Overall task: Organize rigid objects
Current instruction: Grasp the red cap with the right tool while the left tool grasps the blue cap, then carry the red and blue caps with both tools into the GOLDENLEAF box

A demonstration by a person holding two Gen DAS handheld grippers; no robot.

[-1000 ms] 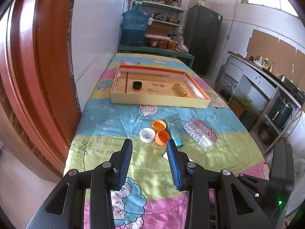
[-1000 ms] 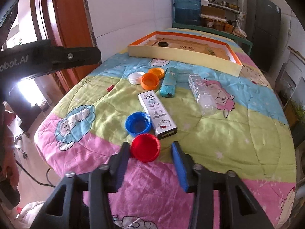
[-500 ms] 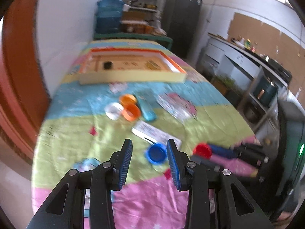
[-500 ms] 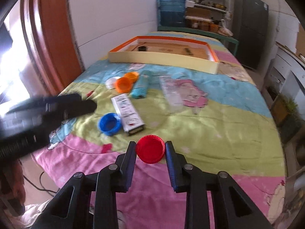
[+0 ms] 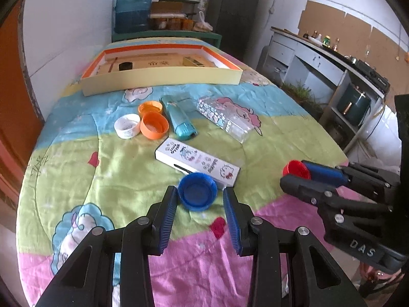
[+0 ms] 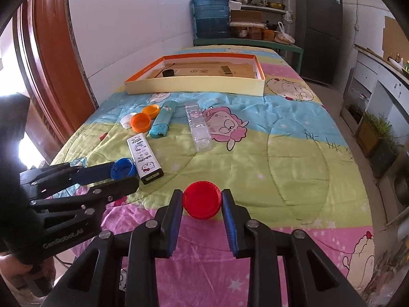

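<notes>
A blue cap [image 5: 198, 194] lies open side up on the quilt. My left gripper [image 5: 199, 190] straddles it, open, with a slim gap showing at the right pad. My right gripper [image 6: 202, 194] is shut on a red cap [image 6: 202, 199], both pads touching its sides just over the pink band. The left wrist view shows that red cap [image 5: 296, 170] in the right gripper [image 5: 294, 174] at the right. Beyond the blue cap lie a white cartoon case [image 5: 196, 160], a teal case [image 5: 180, 119], a clear case [image 5: 225, 119], two orange caps [image 5: 154, 126] and a white cap [image 5: 127, 126].
A shallow cream tray with an orange rim [image 5: 161, 78] sits at the far end, holding a black cap [image 5: 125, 65] and a gold bar [image 5: 196, 61]. A white wall and a wooden door frame [image 6: 51, 51] run along the left. Cabinets [image 5: 319, 61] stand right of the bed.
My left gripper dropped and swung in until its fingers straddle the blue cap. My right gripper shut on the red cap and carried it right, away from the white case.
</notes>
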